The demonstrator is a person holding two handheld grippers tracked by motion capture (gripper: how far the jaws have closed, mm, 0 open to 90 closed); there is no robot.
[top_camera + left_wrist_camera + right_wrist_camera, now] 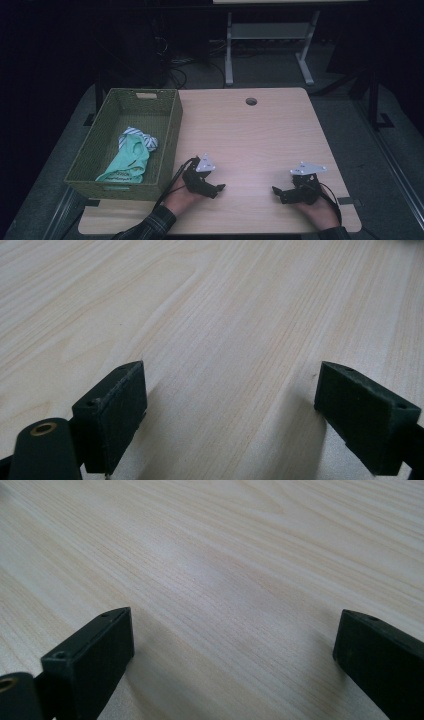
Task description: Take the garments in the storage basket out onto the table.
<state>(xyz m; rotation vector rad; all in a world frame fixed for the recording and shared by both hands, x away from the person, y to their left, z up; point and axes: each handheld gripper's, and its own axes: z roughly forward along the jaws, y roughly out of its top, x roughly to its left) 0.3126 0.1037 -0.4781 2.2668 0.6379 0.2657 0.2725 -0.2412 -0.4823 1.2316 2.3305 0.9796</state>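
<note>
Near the front edge of the light wooden table, my left gripper rests low, held by a hand in a plaid sleeve. Its jaws stand wide apart over bare wood, as the left gripper shows in its own view, with nothing between them. Further right, my right gripper also sits low on the tabletop and points left. In the right gripper view the right gripper is open, with bare wood grain between its jaws. A green woven basket at the table's left holds mint-green clothing and a striped piece.
A round cable hole lies near the table's far edge. Beyond the table a metal-framed desk leg and tangled cables stand on the dark floor. The wooden surface stretches between the grippers and the far edge.
</note>
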